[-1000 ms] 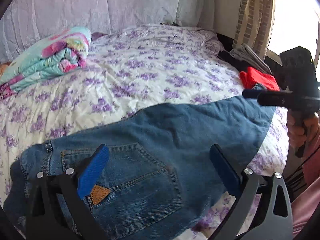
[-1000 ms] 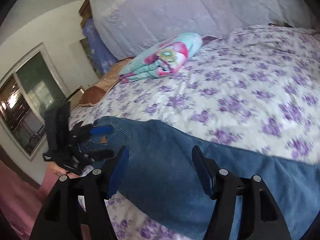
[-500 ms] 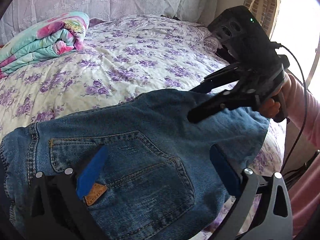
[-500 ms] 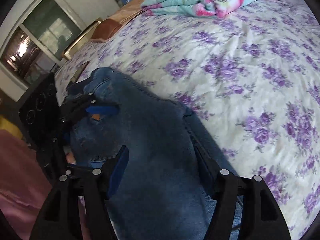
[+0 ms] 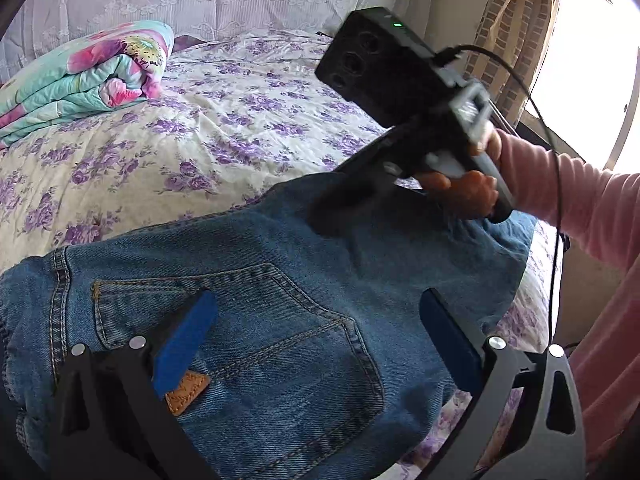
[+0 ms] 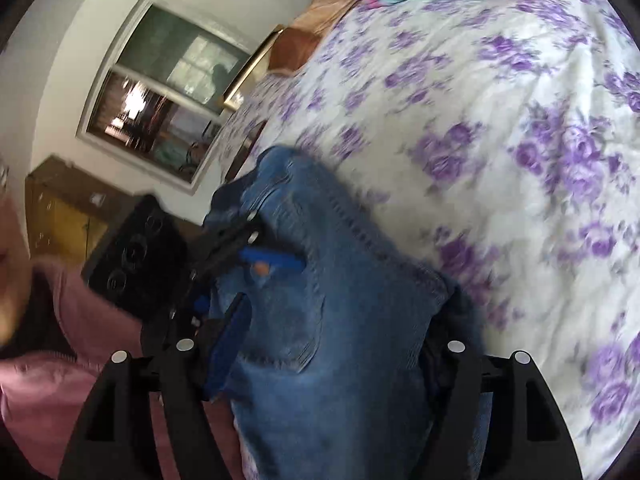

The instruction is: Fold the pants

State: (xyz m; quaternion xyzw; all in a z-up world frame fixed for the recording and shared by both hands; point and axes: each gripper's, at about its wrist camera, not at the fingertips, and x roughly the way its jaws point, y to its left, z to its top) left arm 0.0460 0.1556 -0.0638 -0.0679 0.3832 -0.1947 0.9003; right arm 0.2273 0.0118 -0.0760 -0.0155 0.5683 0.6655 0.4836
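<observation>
Blue denim pants (image 5: pixel 280 300) lie folded on the floral bed sheet (image 5: pixel 200 132), back pocket and tan leather patch facing up. My left gripper (image 5: pixel 316 340) is open, its blue pads hovering just above the pocket area. My right gripper (image 6: pixel 328 344) is open, its jaws straddling the denim (image 6: pixel 340 320) at the folded edge. In the left wrist view the right gripper (image 5: pixel 344 200) rests low on the far part of the pants, held by a hand in a pink sleeve. The left gripper also shows in the right wrist view (image 6: pixel 256 276).
A folded turquoise and pink quilt (image 5: pixel 80 76) lies at the bed's far left. A curtain (image 5: pixel 516 28) and bright window are at the right. The right wrist view shows a window (image 6: pixel 160 92) and wooden furniture (image 6: pixel 68 208) beyond the bed edge.
The right gripper has swung from the pants' far end in over the denim, close to the left gripper. The pants now look shorter and bunched. The left gripper has barely moved.
</observation>
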